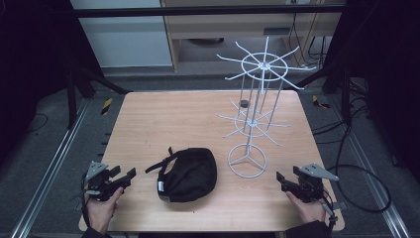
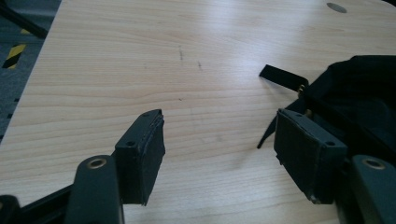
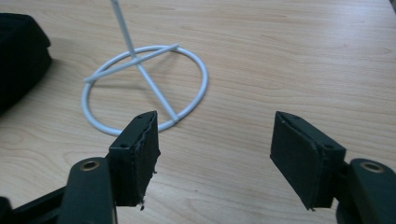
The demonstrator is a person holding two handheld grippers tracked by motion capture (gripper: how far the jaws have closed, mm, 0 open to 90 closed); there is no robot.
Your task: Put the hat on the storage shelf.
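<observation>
— Black things on the wooden surface (image 1: 148, 124)?
— One cap (image 1: 190, 174), lying between two grippers, beside one white wire rack (image 1: 255, 119).
— Fingers?
— Left gripper (image 1: 125, 176) and right gripper (image 1: 283, 179): both spread apart, empty.

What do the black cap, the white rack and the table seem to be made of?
Cap: soft matte black fabric, judging by its slumped shape and strap. Rack: thin wire, probably white-coated metal, smooth and slightly glossy. Table: light wood or wood-look laminate, with visible grain and a faint sheen.
</observation>
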